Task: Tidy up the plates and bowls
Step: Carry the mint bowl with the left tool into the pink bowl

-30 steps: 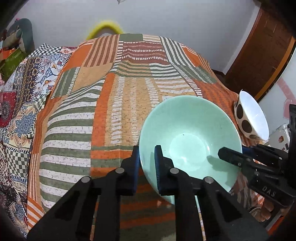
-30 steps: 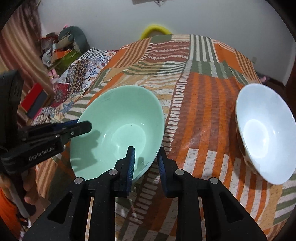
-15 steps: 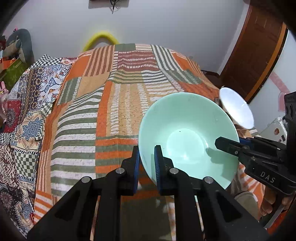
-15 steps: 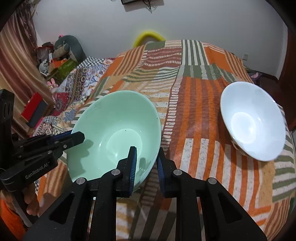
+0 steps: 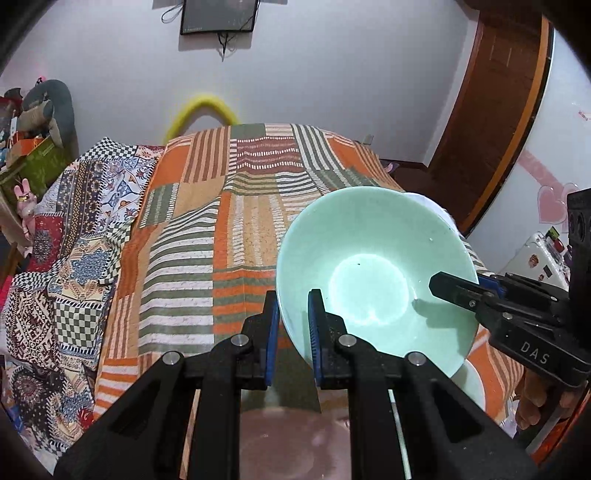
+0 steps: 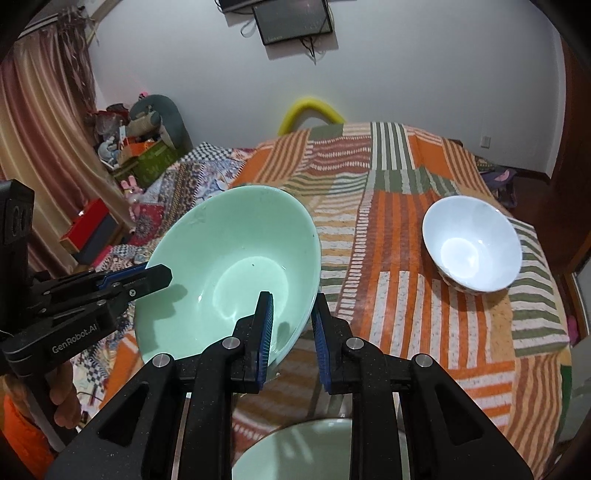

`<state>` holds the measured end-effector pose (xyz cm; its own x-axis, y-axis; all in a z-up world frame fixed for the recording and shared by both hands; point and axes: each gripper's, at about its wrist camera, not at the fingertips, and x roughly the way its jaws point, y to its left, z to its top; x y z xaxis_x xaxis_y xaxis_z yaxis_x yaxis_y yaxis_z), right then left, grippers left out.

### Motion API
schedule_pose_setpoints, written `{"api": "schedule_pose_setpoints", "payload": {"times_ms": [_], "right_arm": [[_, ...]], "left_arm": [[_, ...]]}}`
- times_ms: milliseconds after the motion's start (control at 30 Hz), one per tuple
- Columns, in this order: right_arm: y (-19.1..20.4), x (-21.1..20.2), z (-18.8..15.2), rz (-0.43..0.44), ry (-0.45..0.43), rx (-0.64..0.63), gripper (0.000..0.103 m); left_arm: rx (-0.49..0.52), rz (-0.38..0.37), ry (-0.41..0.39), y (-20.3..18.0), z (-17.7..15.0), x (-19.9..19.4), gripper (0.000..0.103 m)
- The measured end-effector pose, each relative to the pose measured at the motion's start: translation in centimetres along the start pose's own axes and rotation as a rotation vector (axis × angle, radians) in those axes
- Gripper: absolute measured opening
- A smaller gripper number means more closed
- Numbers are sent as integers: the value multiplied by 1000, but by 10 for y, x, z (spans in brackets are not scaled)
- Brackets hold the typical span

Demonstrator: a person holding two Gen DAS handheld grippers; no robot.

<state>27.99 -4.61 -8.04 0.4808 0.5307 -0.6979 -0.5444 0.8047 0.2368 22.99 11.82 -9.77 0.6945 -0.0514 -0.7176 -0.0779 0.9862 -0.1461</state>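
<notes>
Mint-green bowl (image 5: 373, 273) now lifted clear of the bed (image 5: 229, 236) — clenched at opposite rims by left gripper (image 5: 293, 325) and right gripper (image 6: 291, 325) — probably bound for stacking.

White walls (image 6: 406, 66), wall-mounted screen (image 6: 291, 22), striped patchwork bedspread (image 5: 192, 258), brown door (image 5: 491, 110).

The setting was a lived-in home bedroom. A bed (image 5: 229, 236) under a striped patchwork bedspread (image 6: 406, 206) in orange and green filled the middle, a wall-mounted screen (image 6: 295, 22) hung on the far white wall, and long curtains (image 6: 40, 147) fell at the left. Stuffed toys and boxes (image 6: 147, 140) crowded the far-left corner; a brown wooden door (image 5: 491, 122) stood at the right.
</notes>
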Motion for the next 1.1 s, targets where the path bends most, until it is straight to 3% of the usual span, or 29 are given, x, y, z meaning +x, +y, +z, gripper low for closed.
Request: {"api": "schedule_pose_setpoints", "payload": {"times_ms": [567, 1100], "right_arm": [[34, -32, -44, 38, 0, -21, 19], [64, -13, -79, 79, 80, -37, 19]], "left_arm": [[-9, 22, -54, 1, -48, -82, 14], [-53, 59, -1, 29, -93, -83, 14]]}}
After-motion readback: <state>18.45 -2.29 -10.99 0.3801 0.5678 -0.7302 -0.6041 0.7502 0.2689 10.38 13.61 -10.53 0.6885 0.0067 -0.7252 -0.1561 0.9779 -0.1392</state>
